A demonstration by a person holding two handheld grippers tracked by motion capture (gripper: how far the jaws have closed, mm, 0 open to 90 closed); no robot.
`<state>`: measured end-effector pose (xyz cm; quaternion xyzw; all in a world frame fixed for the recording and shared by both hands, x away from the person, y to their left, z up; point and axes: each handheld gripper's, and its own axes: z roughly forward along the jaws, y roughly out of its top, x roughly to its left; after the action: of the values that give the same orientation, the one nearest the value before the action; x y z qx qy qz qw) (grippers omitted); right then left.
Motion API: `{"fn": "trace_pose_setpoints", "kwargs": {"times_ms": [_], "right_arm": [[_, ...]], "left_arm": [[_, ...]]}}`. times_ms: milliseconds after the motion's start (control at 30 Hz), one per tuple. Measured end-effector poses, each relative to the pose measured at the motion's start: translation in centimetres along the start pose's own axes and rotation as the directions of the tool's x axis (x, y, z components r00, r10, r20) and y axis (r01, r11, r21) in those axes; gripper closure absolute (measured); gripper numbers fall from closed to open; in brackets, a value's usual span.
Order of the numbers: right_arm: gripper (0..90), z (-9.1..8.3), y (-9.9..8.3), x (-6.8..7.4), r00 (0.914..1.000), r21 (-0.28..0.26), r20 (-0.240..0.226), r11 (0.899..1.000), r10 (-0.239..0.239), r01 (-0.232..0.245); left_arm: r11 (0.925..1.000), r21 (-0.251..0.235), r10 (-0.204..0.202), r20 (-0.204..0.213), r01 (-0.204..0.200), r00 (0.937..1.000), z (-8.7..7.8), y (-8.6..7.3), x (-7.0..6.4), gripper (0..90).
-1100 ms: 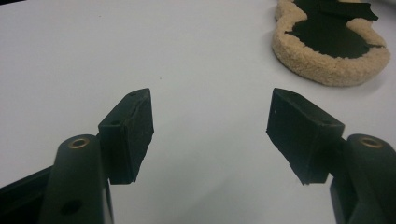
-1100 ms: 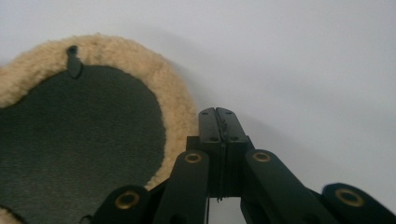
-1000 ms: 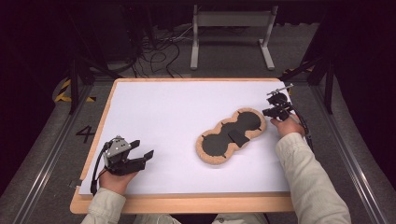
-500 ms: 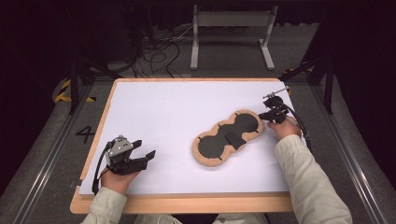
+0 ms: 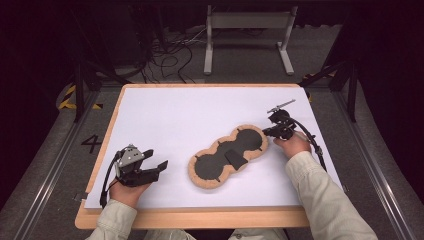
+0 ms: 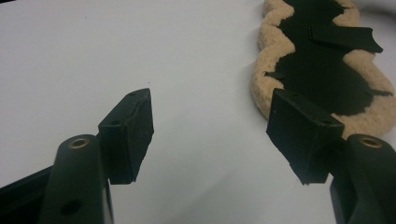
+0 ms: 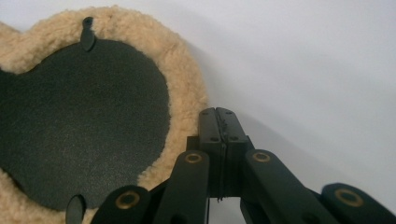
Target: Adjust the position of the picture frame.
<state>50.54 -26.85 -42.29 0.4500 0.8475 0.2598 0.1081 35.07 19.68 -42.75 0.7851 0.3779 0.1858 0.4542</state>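
A peanut-shaped pad (image 5: 216, 169) with a tan fleece rim and a black inner face lies flat on the white table top (image 5: 190, 115), right of centre. A small black flap (image 5: 234, 159) sticks up near its middle. My right gripper (image 5: 266, 132) is shut, its tips against the pad's right-hand rim. In the right gripper view the closed jaws of the right gripper (image 7: 217, 114) touch the edge of the fleece rim (image 7: 189, 93) with nothing seen between them. My left gripper (image 5: 156, 159) rests open at the front left, a little apart from the pad (image 6: 322, 70). Bare table shows between the fingertips of the left gripper (image 6: 210, 130).
The white sheet covers a wooden board whose front edge (image 5: 200, 219) is near the person's sleeves. A metal stand (image 5: 247, 35) and loose cables (image 5: 170, 55) lie on the floor behind the table. A painted "4" (image 5: 92, 144) marks the floor at the left.
The pad has slid left and toward the front edge, and the right gripper has moved the same way at its rim. The left gripper has stayed put.
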Motion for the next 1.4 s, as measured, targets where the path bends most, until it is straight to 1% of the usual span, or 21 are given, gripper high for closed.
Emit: {"fn": "trace_pose_setpoints", "kwargs": {"times_ms": [133,200,300,367,467,533,567,600,767,800,933,1000,1067,1167,1200,1233,1267,1300,1333,1367,1400], "right_arm": [[90.0,0.1,0.1,1.3,0.9994,0.003,-0.009,0.999,-0.034,0.034],[90.0,0.0,-0.1,1.3,0.9993,-0.023,0.0,0.999,-0.037,0.037],[88.5,-0.5,-0.3,0.9,0.9986,-0.047,0.053,0.999,0.002,0.0],[88.1,-1.0,-0.5,0.6,0.9979,-0.079,0.057,0.997,0.032,-0.027],[88.2,-2.0,-0.8,1.0,0.9982,-0.123,0.057,0.992,0.022,-0.015],[88.2,-2.6,-1.0,1.5,0.9981,-0.153,0.061,0.988,0.008,0.001],[88.2,-2.8,-1.2,1.6,0.9982,-0.16,0.06,0.987,0.004,0.006],[87.8,-2.9,-1.2,1.8,0.9982,-0.158,0.06,0.987,0.003,0.007],[87.5,-3.9,-1.5,2.1,0.9976,-0.171,0.069,0.985,-0.009,0.021],[87.7,-4.0,-1.6,2.2,0.9978,-0.178,0.066,0.984,-0.007,0.018],[87.7,-5.3,-2.4,2.6,0.9986,-0.232,0.05,0.972,-0.018,0.03],[87.4,-5.6,-3.0,2.6,1.0,-0.258,0.004,0.966,-0.009,0.01],[87.4,-5.7,-3.3,2.6,0.9998,-0.256,-0.01,0.967,-0.014,0.011],[87.0,-6.4,-3.8,2.6,0.9997,-0.268,-0.024,0.963,-0.009,0.003],[87.0,-6.4,-3.8,2.6,0.9997,-0.268,-0.024,0.963,-0.009,0.003],[87.0,-6.6,-3.9,2.6,0.9996,-0.274,-0.026,0.962,-0.01,0.002],[86.8,-7.1,-4.0,2.7,0.9996,-0.286,-0.028,0.958,-0.01,0.002],[86.7,-7.3,-4.1,2.7,0.9995,-0.291,-0.03,0.957,-0.01,0.001],[86.7,-7.3,-4.1,2.7,0.9995,-0.291,-0.03,0.957,-0.01,0.001],[86.8,-7.5,-4.3,2.8,0.9994,-0.299,-0.032,0.954,-0.012,0.002],[86.8,-7.6,-4.3,2.8,0.9994,-0.299,-0.032,0.954,-0.012,0.002]], "left_arm": [[1.0,0.002,0.01,0.03,-0.01,0.9995,0.1,0.3,-0.4,34.7],[0.9998,0.003,0.019,0.058,-0.019,0.9981,0.2,0.5,-0.7,39.3],[0.9992,0.024,0.03,0.122,-0.033,0.992,0.4,0.7,-1.5,48.4],[0.9973,0.033,0.059,0.152,-0.065,0.9865,0.6,1.0,-2.1,55.6],[0.9933,0.027,0.104,0.209,-0.112,0.9723,0.7,1.3,-3.2,68.8],[0.9864,0.029,0.149,0.26,-0.162,0.954,0.9,1.5,-3.9,83.9],[0.9831,0.028,0.167,0.266,-0.181,0.9494,0.9,1.6,-4.2,89.6],[0.981,0.033,0.174,0.287,-0.191,0.942,1.0,1.7,-4.7,89.9],[0.9771,0.023,0.192,0.335,-0.212,0.9223,1.3,2.1,-5.9,90.0],[0.9755,0.025,0.196,0.351,-0.219,0.9155,1.4,2.2,-6.1,90.0],[0.9681,0.04,0.211,0.398,-0.247,0.8927,1.8,2.4,-7.0,90.0],[0.961,0.055,0.224,0.418,-0.271,0.8801,2.1,2.4,-7.5,90.0],[0.9527,0.063,0.242,0.437,-0.297,0.8665,2.3,2.4,-8.0,90.0],[0.9381,0.081,0.26,0.477,-0.337,0.8394,2.6,2.5,-8.6,90.0],[0.9381,0.081,0.26,0.477,-0.337,0.8394,2.6,2.5,-8.6,90.0],[0.9319,0.091,0.265,0.49,-0.351,0.8305,2.7,2.5,-8.8,90.0],[0.9245,0.109,0.263,0.513,-0.365,0.8174,2.9,2.5,-8.9,90.0],[0.9186,0.118,0.267,0.517,-0.377,0.8131,3.1,2.5,-9.1,90.0],[0.9186,0.118,0.267,0.517,-0.377,0.8131,3.1,2.5,-9.1,90.0],[0.9104,0.14,0.262,0.533,-0.389,0.8047,3.4,2.5,-9.3,90.0],[0.9104,0.14,0.262,0.533,-0.389,0.8047,3.4,2.5,-9.3,90.0]]}}
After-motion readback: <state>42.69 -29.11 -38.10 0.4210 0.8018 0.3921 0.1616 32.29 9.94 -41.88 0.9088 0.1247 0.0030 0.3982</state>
